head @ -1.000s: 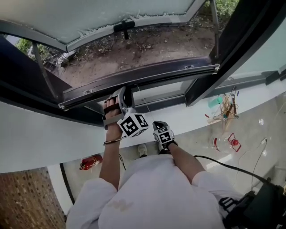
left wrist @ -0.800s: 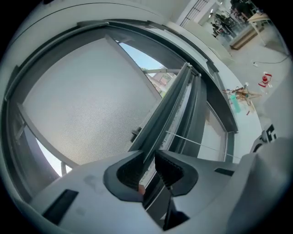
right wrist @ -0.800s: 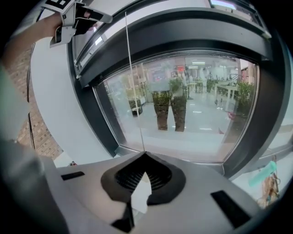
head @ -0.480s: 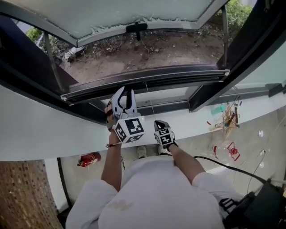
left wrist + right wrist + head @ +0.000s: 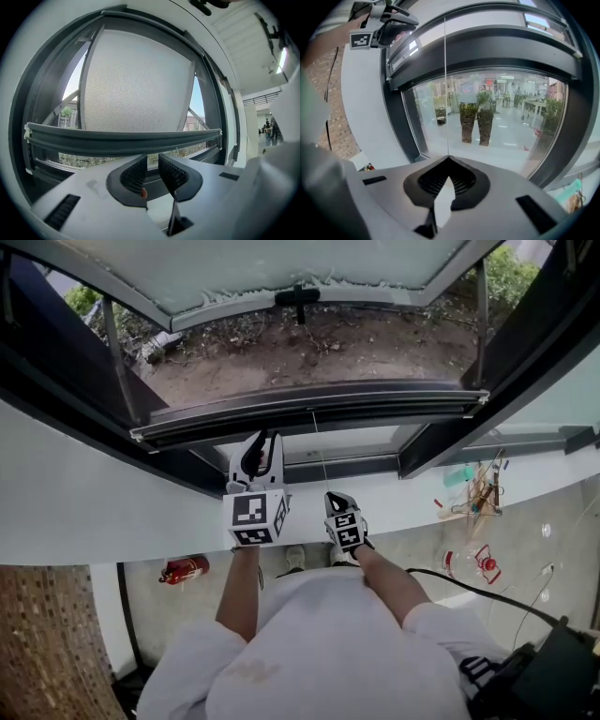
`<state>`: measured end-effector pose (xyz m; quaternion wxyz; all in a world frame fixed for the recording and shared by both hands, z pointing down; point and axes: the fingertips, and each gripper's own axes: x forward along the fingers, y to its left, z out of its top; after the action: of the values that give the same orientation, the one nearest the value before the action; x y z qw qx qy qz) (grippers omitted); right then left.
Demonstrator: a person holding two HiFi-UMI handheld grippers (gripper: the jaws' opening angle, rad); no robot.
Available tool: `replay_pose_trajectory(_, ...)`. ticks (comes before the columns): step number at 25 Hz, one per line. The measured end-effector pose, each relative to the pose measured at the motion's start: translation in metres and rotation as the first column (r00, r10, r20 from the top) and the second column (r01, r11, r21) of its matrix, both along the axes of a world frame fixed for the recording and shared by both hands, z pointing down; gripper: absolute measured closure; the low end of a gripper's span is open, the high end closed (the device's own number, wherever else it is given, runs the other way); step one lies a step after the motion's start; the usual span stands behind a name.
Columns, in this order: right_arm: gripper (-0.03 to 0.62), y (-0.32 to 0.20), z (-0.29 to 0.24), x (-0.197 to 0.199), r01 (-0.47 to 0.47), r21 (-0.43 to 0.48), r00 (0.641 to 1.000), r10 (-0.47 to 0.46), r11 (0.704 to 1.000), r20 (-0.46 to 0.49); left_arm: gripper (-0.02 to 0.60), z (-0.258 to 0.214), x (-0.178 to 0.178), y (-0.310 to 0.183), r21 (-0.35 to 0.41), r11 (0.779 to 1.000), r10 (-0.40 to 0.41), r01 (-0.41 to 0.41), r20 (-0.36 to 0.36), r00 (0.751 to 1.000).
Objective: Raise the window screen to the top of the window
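1. The jaws of the right gripper [image 5: 449, 160] are clenched on a thin white pull cord [image 5: 445, 93], which runs straight up from their tips.
2. In the head view the cord leads from this gripper up to the dark grey bottom bar [image 5: 309, 413] of the screen.
3. The jaws of the left gripper [image 5: 153, 159] are released, with a clear gap and nothing between them. They point at the bar from just in front of it and touch nothing.
4. The grey mesh window screen [image 5: 136, 79] fills the opening above the bar. The bar spans the dark window frame [image 5: 56, 390] from side to side and sits low in the opening. A strip of greenery shows beneath it.
5. Beyond the screen, a pale window sash [image 5: 281, 268] with a black handle [image 5: 298, 296] is pushed outward over bare brown soil [image 5: 309, 348].
6. Each gripper carries a black-and-white marker cube. The person in a white top [image 5: 319, 643] stands against the white curved wall [image 5: 94, 512] under the window.
7. A red fire extinguisher [image 5: 185, 570] lies on the floor at the left, beside a brick wall [image 5: 47, 643].
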<state>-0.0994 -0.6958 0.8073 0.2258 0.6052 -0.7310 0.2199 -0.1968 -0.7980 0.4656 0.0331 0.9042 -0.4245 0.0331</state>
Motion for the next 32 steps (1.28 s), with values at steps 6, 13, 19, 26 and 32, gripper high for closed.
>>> replay_pose_trajectory(6,0.592,-0.004,0.002,-0.005,0.003,-0.008,0.999,-0.003,1.0,0.036,0.513,0.001,0.006,0.007,0.001,1.0,0.02,-0.02,-0.009,1.0)
replay_pose_trajectory(13,0.593,-0.014,-0.001,-0.004,0.003,0.021,1.0,-0.004,1.0,0.021,0.578,-0.003,0.003,0.007,0.0,0.999,0.033,-0.033,-0.029,0.999)
replay_pose_trajectory(19,0.592,-0.032,-0.01,-0.007,0.017,0.07,1.0,-0.017,0.997,0.007,0.578,-0.007,0.0,0.002,0.024,0.999,0.047,-0.047,-0.029,0.998)
replay_pose_trajectory(26,0.592,-0.061,-0.032,-0.004,0.018,0.148,0.999,-0.022,0.989,0.025,0.578,-0.011,0.007,-0.004,0.064,0.995,0.078,-0.075,-0.037,0.996)
replay_pose_trajectory(32,0.592,-0.076,-0.045,0.005,0.018,0.197,1.0,-0.021,0.98,0.012,0.578,-0.014,0.014,-0.011,0.073,0.992,0.104,-0.1,-0.054,0.993)
